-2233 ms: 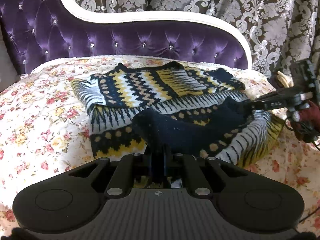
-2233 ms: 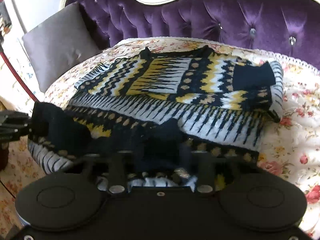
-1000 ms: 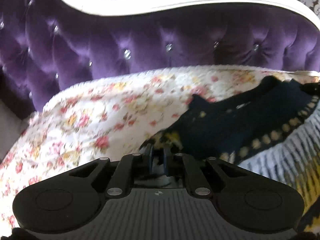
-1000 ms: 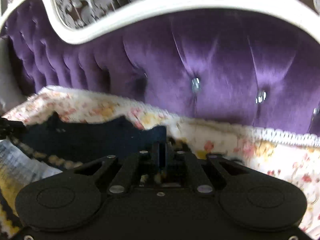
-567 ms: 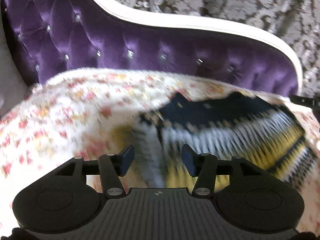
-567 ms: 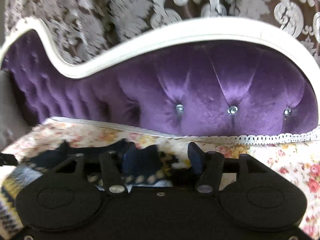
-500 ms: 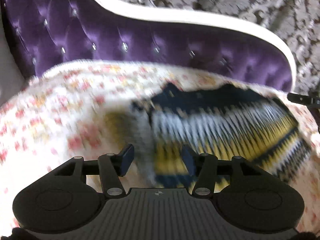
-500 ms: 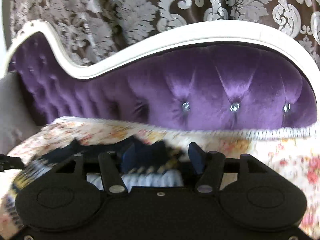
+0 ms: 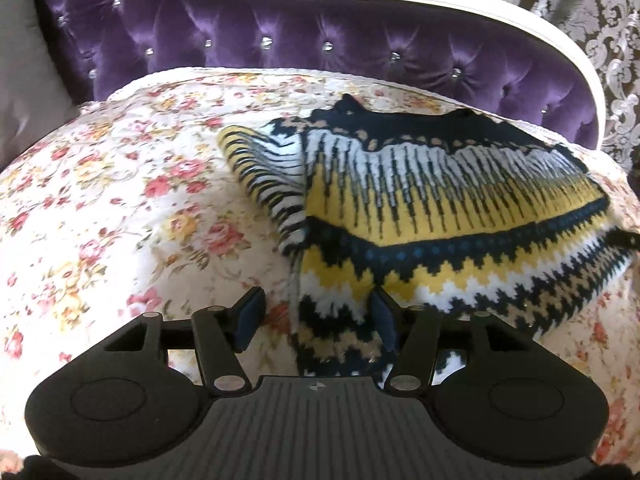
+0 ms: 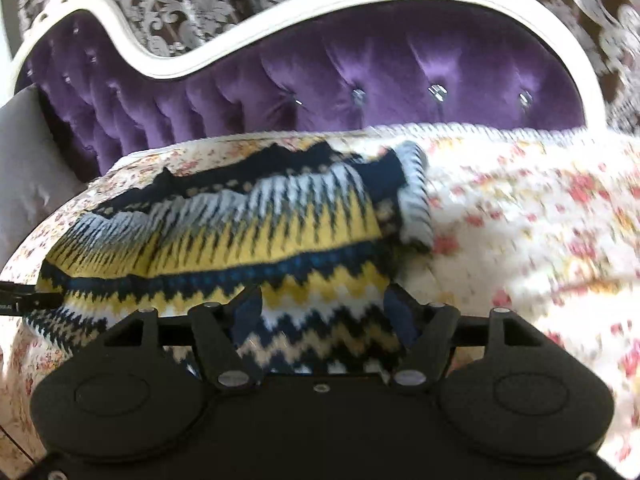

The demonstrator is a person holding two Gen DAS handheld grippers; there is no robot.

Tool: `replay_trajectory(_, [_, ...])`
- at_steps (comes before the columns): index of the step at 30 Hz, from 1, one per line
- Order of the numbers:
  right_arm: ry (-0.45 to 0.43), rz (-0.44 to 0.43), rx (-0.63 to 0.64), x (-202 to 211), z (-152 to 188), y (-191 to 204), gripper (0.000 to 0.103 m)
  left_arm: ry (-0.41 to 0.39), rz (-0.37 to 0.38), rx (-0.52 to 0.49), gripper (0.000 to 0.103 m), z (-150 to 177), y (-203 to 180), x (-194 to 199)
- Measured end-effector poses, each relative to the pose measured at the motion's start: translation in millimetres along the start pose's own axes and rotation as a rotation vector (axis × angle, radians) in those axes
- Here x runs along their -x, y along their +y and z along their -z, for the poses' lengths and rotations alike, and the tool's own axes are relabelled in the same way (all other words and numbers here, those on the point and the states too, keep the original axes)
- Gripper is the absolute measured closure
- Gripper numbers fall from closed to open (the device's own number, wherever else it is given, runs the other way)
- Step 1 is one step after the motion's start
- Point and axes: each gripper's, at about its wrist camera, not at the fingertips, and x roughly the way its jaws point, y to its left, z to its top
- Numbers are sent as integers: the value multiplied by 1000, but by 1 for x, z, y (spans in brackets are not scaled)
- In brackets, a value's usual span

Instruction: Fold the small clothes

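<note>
A patterned knit sweater [image 9: 440,208] in black, yellow and white lies folded over on the floral bed cover [image 9: 100,208]; it also shows in the right wrist view [image 10: 240,232]. My left gripper [image 9: 316,320] is open and empty just above the fold's near left corner. My right gripper [image 10: 324,320] is open and empty just above the fold's near right edge. The other gripper's tip [image 10: 24,298] shows at the left edge of the right wrist view.
A purple tufted headboard [image 9: 280,36] with a white frame stands behind the bed, also in the right wrist view [image 10: 360,72]. A grey pillow [image 9: 24,80] lies at the left. Patterned curtains [image 9: 580,4] hang behind.
Both grippers carried the sweater's near hem over toward the headboard, let it go and opened. They have since drawn back from the fold.
</note>
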Motion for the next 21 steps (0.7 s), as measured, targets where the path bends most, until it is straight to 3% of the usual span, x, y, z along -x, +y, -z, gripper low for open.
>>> replay_trajectory(6, [13,87,73,0,11,-4,37,-11,-35,19,46,8,6,6])
replay_trajectory(15, [-6,124,42,2,15,-11,39,-10,-93,22,42,11,5,11])
replay_trajectory(21, [-12,121,27,3,15,-13,39,-2,-69,96,44,8,15,19])
